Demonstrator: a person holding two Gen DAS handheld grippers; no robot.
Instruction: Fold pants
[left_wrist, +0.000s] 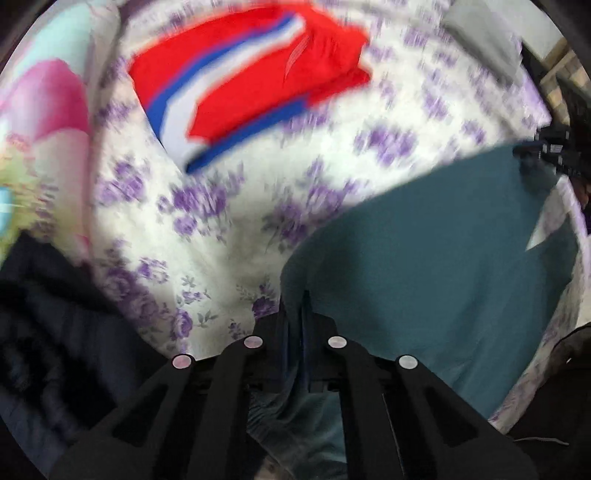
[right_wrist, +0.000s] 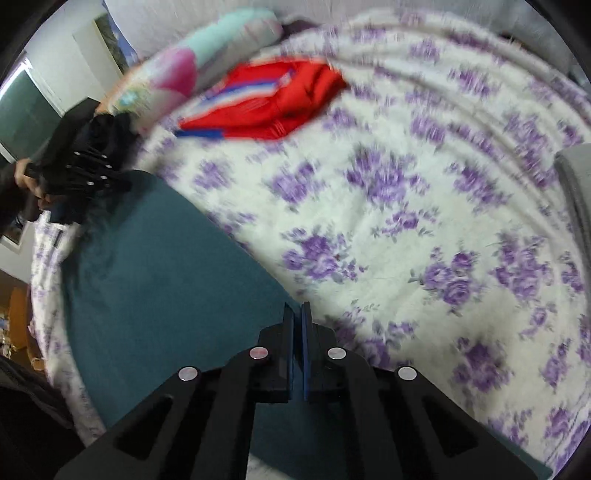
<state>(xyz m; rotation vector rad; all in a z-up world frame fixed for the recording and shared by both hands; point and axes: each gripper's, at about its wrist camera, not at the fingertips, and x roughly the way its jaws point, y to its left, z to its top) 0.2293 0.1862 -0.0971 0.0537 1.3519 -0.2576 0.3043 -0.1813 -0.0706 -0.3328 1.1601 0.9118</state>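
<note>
Left tool (left_wrist: 301, 314) pinching teal pants (left_wrist: 424, 266); right tool (right_wrist: 297, 325) too.

Motion-blurred: red garment (left_wrist: 236, 77) and floral bedsheet (right_wrist: 388, 192) far off. Teal pants (left_wrist: 424, 266) cut off near, edge hidden between left fingers (left_wrist: 297, 317).

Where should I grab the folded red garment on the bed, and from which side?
Probably take the red garment at its near striped corner, coming in low over the floral bedspread; that corner juts toward the grippers with bare bedspread around it.
</note>
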